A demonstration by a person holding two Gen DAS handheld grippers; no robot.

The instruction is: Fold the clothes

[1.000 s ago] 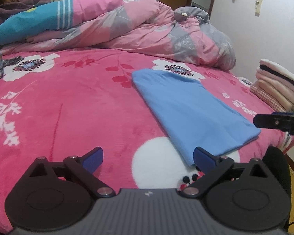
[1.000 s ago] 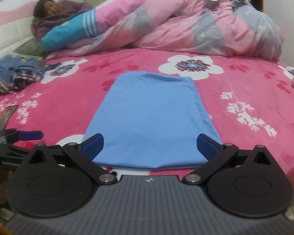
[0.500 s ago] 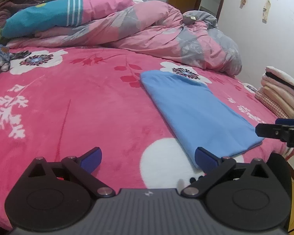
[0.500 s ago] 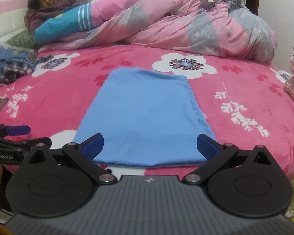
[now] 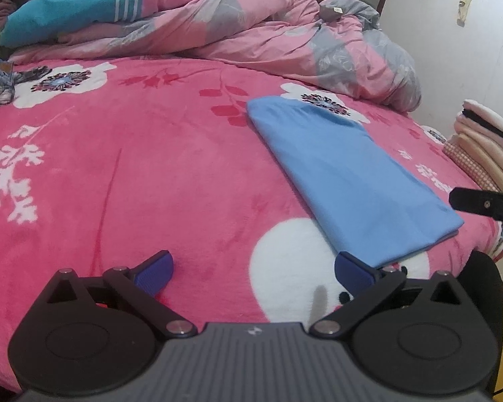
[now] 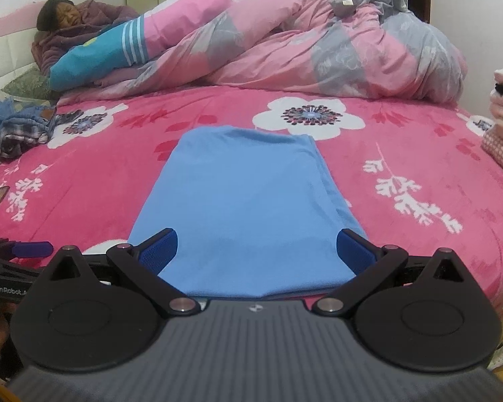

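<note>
A light blue garment lies folded into a long flat rectangle on the pink flowered bedspread. My right gripper hovers open over its near end, blue pads spread to either side of the cloth, holding nothing. In the left wrist view the same blue garment stretches away on the right. My left gripper stands open above the bedspread just left of the garment's near corner, its right pad close to that corner. The right gripper's black tip shows at the right edge.
A rumpled pink and grey duvet fills the back of the bed, with a person lying at the back left. A stack of folded clothes sits at the right edge. Crumpled denim and plaid clothes lie at the left.
Both grippers have drifted a little lower and nearer to the bed, and the left view has swung slightly left. The blue garment lies as before. Both stay open.
</note>
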